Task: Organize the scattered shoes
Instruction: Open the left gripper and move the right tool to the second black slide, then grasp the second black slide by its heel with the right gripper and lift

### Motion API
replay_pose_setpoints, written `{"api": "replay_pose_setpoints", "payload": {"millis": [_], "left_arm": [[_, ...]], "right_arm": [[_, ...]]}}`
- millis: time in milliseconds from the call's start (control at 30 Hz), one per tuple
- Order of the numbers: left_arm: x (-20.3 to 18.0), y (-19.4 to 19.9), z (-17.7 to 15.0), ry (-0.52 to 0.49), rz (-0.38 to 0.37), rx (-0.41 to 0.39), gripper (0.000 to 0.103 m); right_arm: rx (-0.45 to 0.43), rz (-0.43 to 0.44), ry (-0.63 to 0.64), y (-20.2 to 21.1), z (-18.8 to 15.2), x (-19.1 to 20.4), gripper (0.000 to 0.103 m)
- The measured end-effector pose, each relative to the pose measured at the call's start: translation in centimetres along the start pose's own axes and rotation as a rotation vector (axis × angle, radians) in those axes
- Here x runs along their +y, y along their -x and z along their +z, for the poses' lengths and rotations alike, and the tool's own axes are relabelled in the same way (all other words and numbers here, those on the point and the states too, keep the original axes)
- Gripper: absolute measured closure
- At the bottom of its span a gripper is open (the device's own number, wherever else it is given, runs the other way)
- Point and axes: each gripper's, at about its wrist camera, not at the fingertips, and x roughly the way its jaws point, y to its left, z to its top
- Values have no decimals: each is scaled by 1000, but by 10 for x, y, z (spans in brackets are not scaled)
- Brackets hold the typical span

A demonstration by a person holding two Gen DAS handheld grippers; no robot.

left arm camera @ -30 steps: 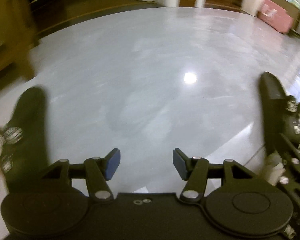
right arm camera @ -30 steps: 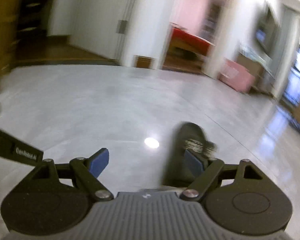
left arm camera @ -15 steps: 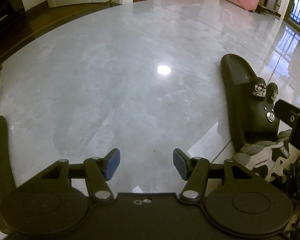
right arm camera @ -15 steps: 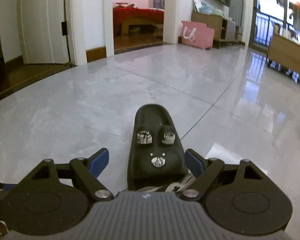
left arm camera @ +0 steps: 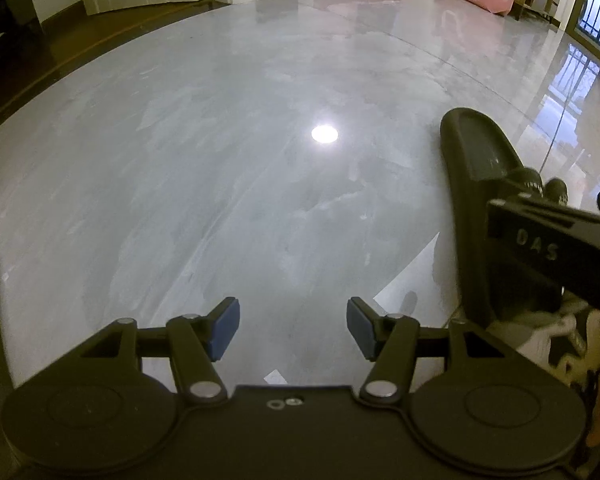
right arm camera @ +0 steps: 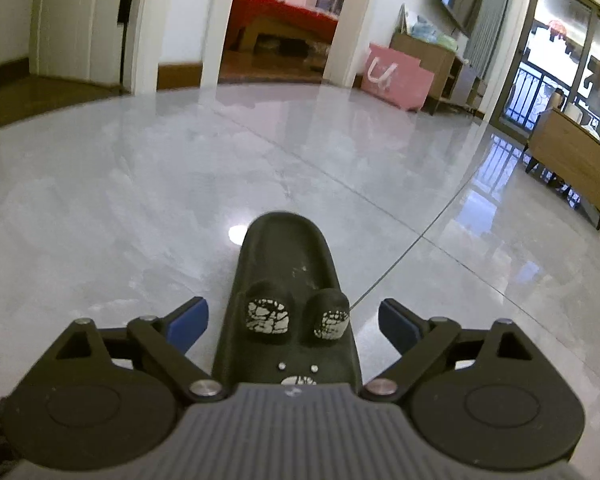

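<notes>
Honestly, barely started: the black slipper (right arm camera: 288,300) with the two cracked-pattern bumps lies flat on the grey floor (left arm camera: 220,160), not tidied anywhere yet. My right gripper (right arm camera: 292,324) angles down straddling it, jaws opening, pads off it. My left gripper (left arm camera: 293,330) hangs apart over bare floor, empty. Maybe a sneaker (left arm camera: 556,336) behind; too hidden to say.

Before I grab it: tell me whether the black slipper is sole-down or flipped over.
Sole-down. The black slipper lies flat on the grey floor with its footbed and decorated strap facing up, between the opening jaws of the right gripper, untouched.
</notes>
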Motion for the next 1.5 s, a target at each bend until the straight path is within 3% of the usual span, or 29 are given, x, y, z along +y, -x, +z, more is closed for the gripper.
{"api": "replay_pose_setpoints", "payload": {"millis": [267, 400, 433, 667, 900, 1100, 1267, 1500], "left_arm": [[-14, -22, 15, -6, 4, 21, 43], [-22, -31, 23, -11, 13, 33, 43], [-24, -34, 25, -15, 14, 35, 43], [-26, -45, 34, -12, 21, 56, 43], [-14, -40, 34, 0, 26, 35, 43], [6, -36, 37, 36, 33, 26, 43], [34, -26, 37, 86, 54, 14, 42], [92, 3, 15, 167, 128, 7, 42]], "right_arm": [[102, -5, -55, -34, 4, -4, 9], [118, 16, -81, -39, 1, -12, 12], [120, 16, -91, -40, 1, -14, 19], [106, 23, -115, -36, -4, -20, 21], [55, 22, -147, -26, -5, -25, 23], [-85, 40, -127, -5, -2, -14, 24], [-252, 89, -53, 23, 14, 8, 24], [-173, 288, -62, 62, 23, 54, 24]]}}
